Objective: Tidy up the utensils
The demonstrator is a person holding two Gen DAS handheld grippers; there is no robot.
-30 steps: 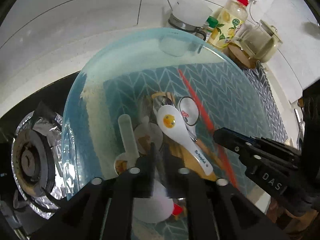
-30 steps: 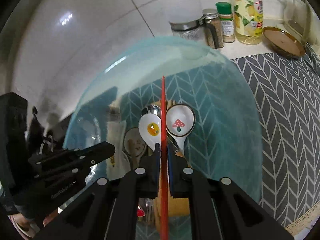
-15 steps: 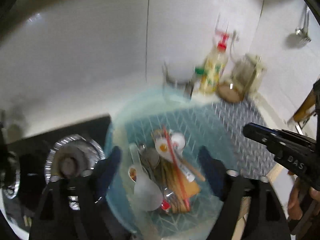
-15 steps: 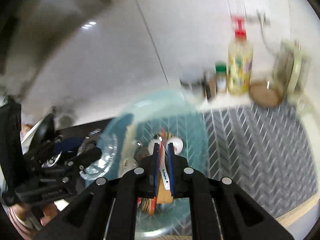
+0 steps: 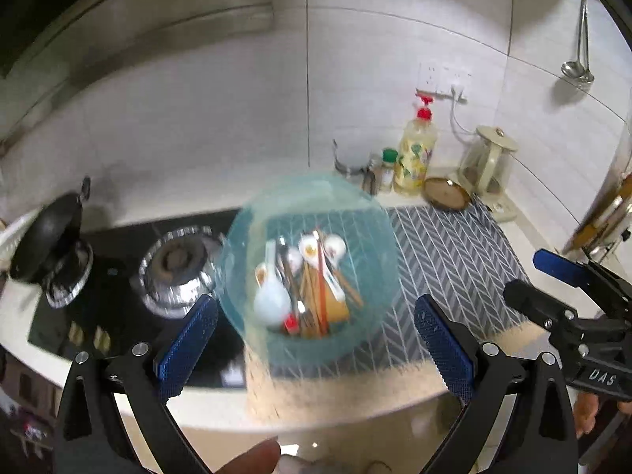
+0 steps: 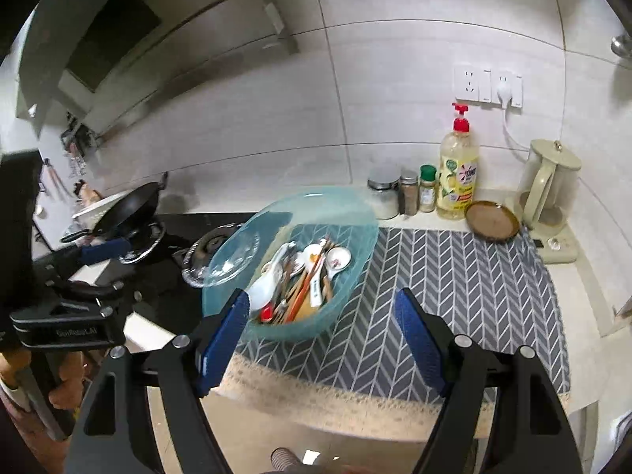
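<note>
Right wrist: one blue basin [image 6: 355,213], three white spoons visible; both grippers' jaws opening, nothing between.

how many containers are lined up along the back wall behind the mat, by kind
Clear canister: 1
Spice shakers: 2
Yellow pump soap bottle: 1
Kettle: 1
Total: 5

Both grippers opening, lifted off basin [image 6: 355,213]
</note>
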